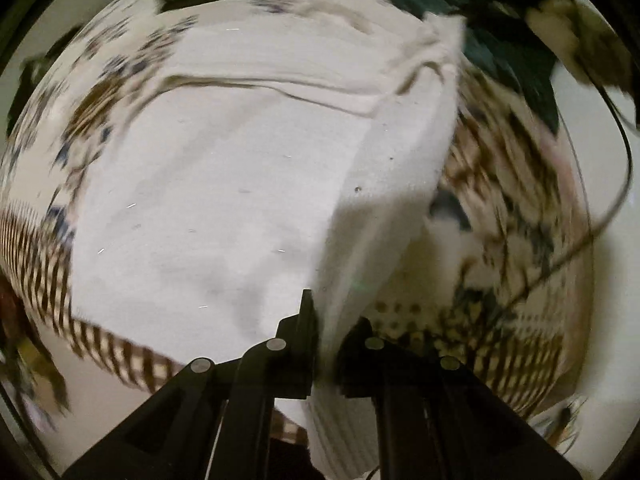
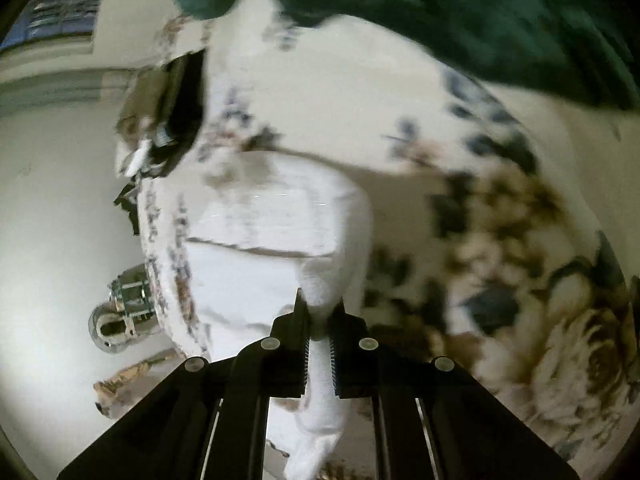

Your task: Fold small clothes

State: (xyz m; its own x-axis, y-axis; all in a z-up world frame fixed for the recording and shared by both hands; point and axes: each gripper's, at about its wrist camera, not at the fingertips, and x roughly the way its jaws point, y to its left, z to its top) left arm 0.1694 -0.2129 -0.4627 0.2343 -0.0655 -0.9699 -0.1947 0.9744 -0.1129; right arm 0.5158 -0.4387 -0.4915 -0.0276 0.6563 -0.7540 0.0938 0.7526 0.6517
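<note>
A white garment (image 1: 224,184) lies spread on a flower-patterned cloth (image 1: 500,184) in the left wrist view, with one side lifted in a fold. My left gripper (image 1: 334,312) is shut on the white garment's lifted edge. In the right wrist view the same white garment (image 2: 276,232) hangs bunched from my right gripper (image 2: 320,312), which is shut on a fold of it. Both views are blurred by motion.
A dark green garment (image 2: 460,12) lies at the far side of the flowered cloth (image 2: 500,216); it also shows in the left wrist view (image 1: 500,40). A shiny metal object (image 2: 120,312) stands on the pale floor at left. A thin black cable (image 1: 600,208) runs at right.
</note>
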